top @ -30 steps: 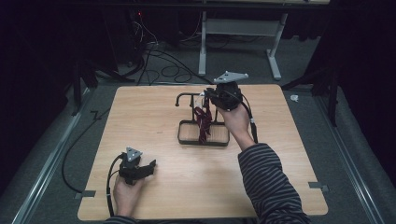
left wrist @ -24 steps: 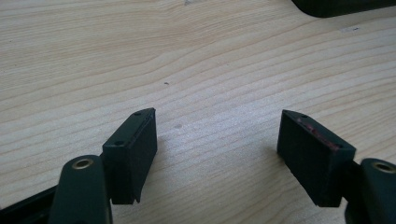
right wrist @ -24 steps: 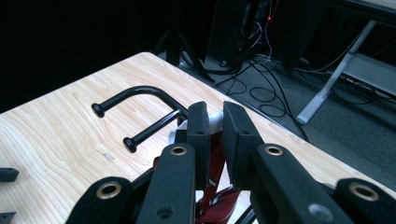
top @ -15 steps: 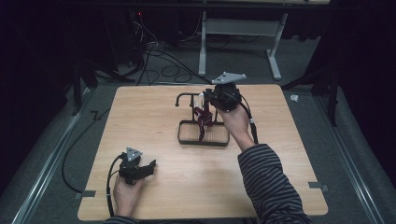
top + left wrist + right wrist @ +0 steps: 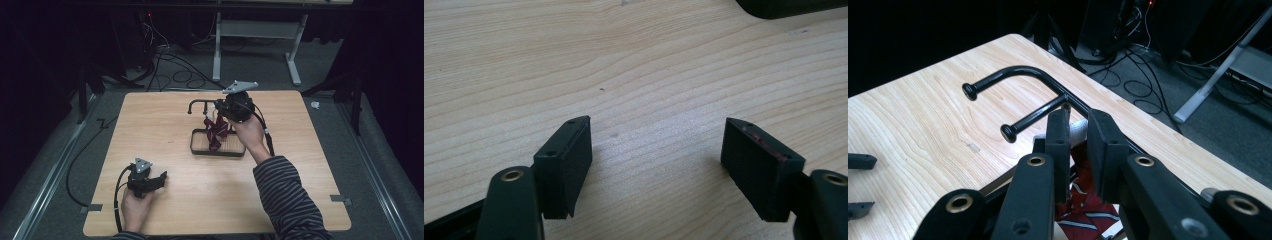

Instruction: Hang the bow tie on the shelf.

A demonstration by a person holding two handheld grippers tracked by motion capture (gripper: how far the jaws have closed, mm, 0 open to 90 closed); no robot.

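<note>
A black metal rack (image 5: 198, 103) with curved hook arms stands on a dark tray base (image 5: 218, 152) at the middle back of the table. A dark red striped tie (image 5: 215, 132) hangs from it down onto the base. My right gripper (image 5: 219, 110) is up at the rack's bar. In the right gripper view its jaws (image 5: 1078, 121) are shut on the tie's top, where a white bit shows, and the striped cloth (image 5: 1089, 207) hangs below them. My left gripper (image 5: 161, 176) rests open on the wooden table (image 5: 649, 75) at the front left, with nothing between its pads (image 5: 656, 150).
The rack's two knobbed hooks (image 5: 998, 85) jut out toward the table's left. The tray base's dark edge (image 5: 784, 6) lies ahead of the left gripper. Cables (image 5: 165, 55) and a white desk frame (image 5: 260, 30) are on the floor beyond the far edge.
My right gripper has shifted slightly left along the rack with the tie in it. The left gripper has stayed put.
</note>
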